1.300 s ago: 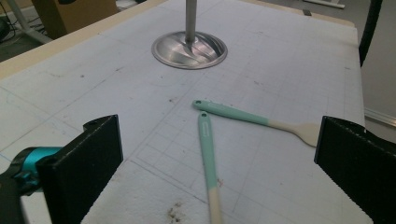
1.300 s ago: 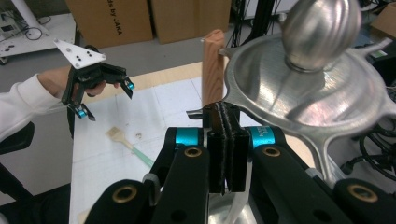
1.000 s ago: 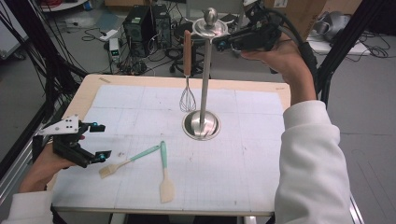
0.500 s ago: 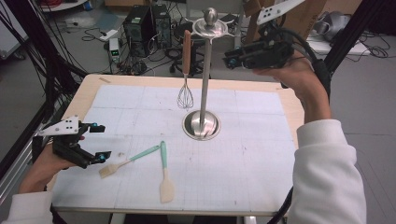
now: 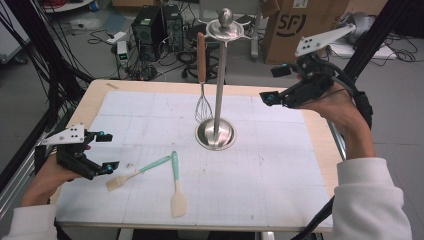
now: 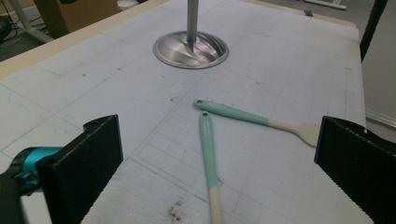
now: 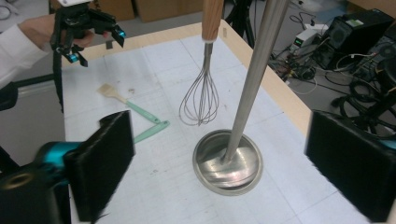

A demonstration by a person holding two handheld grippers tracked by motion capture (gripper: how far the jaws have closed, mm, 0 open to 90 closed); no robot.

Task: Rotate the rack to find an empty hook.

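Note:
A steel utensil stand (image 5: 215,134) rises from the middle of the white grid mat. A whisk (image 5: 202,75) with a wooden handle hangs from its top disc. To the right of the pole and above the mat, my right gripper (image 5: 272,84) is open; its jaws have just been opening with nothing between them. In the right gripper view the open jaws (image 7: 224,121) frame the whisk (image 7: 201,98) and the stand's base (image 7: 228,163). Two teal-handled spatulas (image 5: 135,173) (image 5: 176,185) lie flat at front left. My left gripper (image 5: 106,150) hovers open just left of them, and in its own view (image 6: 218,126) both spatulas (image 6: 208,149) (image 6: 243,115) lie ahead.
The mat (image 5: 280,170) covers most of a wooden table (image 5: 320,145). Beyond the far edge, computers (image 5: 150,25), cables and a cardboard box (image 5: 295,25) sit on the floor. Black frame poles stand at the left (image 5: 40,60) and right (image 5: 380,35).
My right gripper has drawn away from the whisk's handle at the stand's top, moving right and down, and its jaws have opened. The whisk stays hanging. The left gripper has kept still.

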